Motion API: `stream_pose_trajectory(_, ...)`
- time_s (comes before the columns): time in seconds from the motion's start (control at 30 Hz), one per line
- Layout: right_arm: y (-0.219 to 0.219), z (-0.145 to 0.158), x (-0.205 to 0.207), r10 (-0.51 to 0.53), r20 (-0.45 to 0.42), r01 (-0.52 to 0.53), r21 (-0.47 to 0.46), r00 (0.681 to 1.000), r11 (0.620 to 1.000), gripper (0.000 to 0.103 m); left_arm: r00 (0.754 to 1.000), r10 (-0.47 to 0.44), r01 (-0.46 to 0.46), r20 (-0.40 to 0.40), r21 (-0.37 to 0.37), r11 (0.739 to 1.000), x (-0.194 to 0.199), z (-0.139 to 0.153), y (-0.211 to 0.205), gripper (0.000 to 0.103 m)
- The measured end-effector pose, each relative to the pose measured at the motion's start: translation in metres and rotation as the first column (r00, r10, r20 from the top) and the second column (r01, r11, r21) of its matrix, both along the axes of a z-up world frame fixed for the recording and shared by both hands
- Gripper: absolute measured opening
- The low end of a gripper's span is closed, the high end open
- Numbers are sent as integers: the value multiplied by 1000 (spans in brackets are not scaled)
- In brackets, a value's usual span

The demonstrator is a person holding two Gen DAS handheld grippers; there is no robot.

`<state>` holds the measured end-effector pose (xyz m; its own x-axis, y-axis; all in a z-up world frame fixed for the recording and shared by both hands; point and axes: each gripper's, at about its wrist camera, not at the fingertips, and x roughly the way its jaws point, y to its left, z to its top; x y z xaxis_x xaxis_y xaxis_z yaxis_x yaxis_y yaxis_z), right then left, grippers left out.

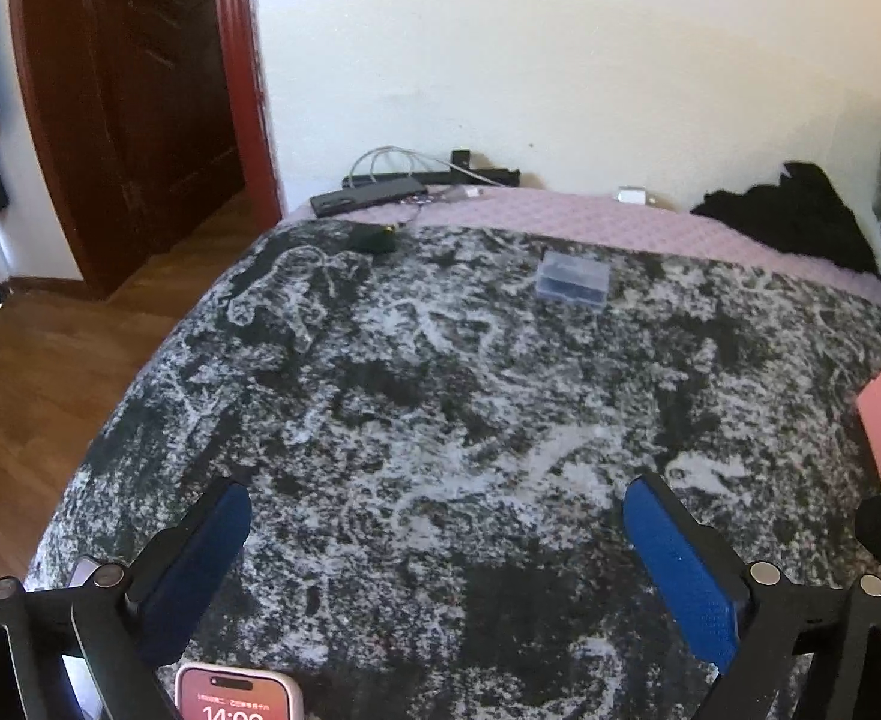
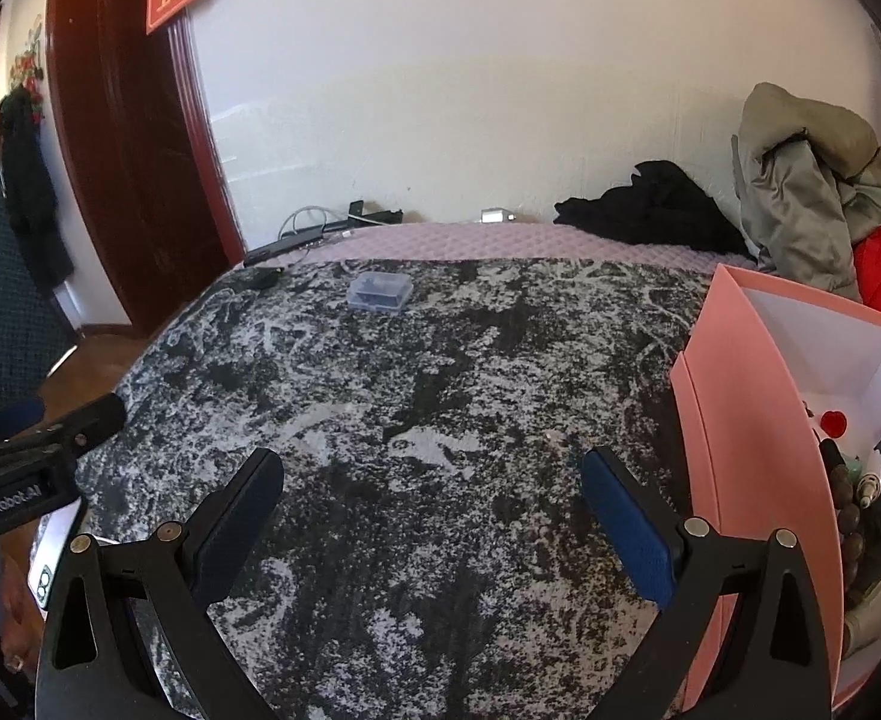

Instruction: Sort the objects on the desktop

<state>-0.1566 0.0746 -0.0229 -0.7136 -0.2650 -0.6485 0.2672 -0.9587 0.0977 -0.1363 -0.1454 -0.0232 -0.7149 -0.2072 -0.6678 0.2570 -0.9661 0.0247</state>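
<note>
Left wrist: 1 clear case point(image 1: 572, 279), 1 phone point(image 1: 237, 697)

Bed layout, both wrist views

Clear case point(image 1: 572, 276) lies on blanket point(image 1: 440, 420) twd far edge, mid-left. Small dark item point(image 1: 373, 238) at far-left corner, flat device point(image 1: 368, 195) just behind it at bed's far edge by wall. Clothes pile point(image 2: 650, 210) at far-right corner. Open box point(image 2: 752, 420) on right edge w/ small items in it. Phone point(image 1: 237, 696) at near-left edge.
</note>
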Motion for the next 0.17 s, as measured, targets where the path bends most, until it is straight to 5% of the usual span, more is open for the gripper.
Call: stream_pose_trajectory(0.17, -1, -2, 0, 2, 11, -2, 11, 1000, 1000, 101, 997, -35, 34, -69, -23, 999, 4, 1, 14, 102)
